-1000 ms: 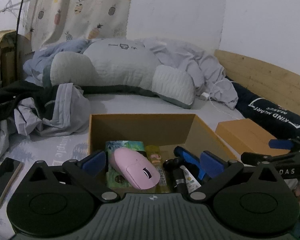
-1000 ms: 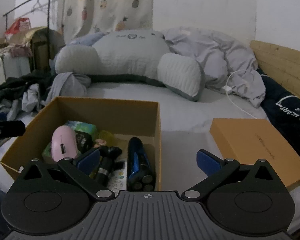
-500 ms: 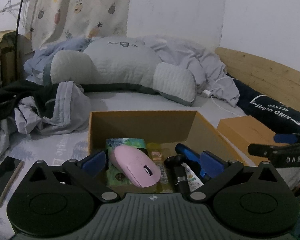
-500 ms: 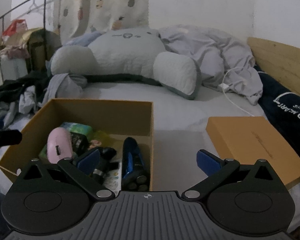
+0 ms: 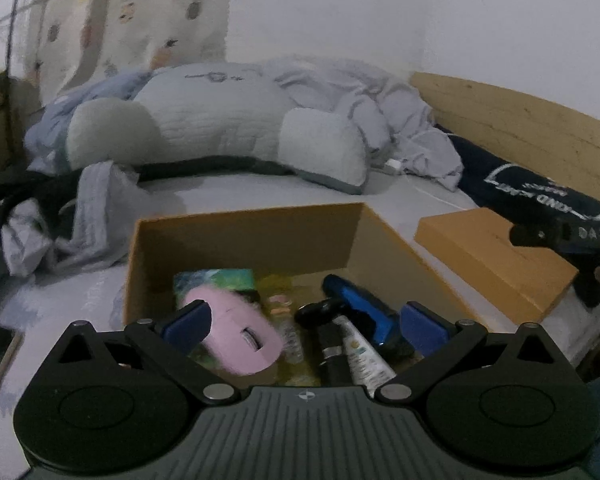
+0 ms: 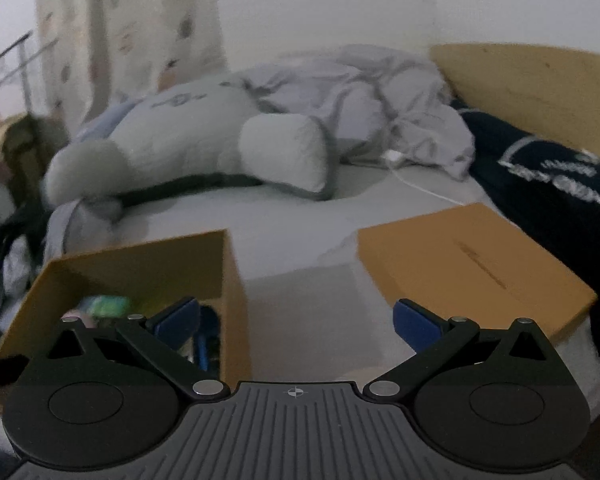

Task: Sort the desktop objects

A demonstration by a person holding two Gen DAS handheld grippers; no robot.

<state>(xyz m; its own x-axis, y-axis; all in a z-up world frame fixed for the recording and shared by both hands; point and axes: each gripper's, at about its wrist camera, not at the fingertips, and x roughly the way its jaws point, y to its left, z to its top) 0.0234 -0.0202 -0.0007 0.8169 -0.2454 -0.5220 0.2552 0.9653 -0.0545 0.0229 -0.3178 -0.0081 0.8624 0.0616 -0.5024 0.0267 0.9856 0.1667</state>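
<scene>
Dim bedroom on my feed, pretty grainy. Plain white wall [image 5: 380, 12] at the back, with a pale curtain [image 5: 132, 20] printed with little fruit shapes hanging on the left. The bed has a wooden headboard [image 5: 520, 128] along the right side and a grey sheet [image 6: 300, 220]. A big grey backrest pillow [image 5: 212, 120] sits against a crumpled grey duvet [image 6: 380, 92]. A metal clothes rack [image 5: 8, 12] stands far left, with clothes [image 5: 32, 216] heaped below.
</scene>
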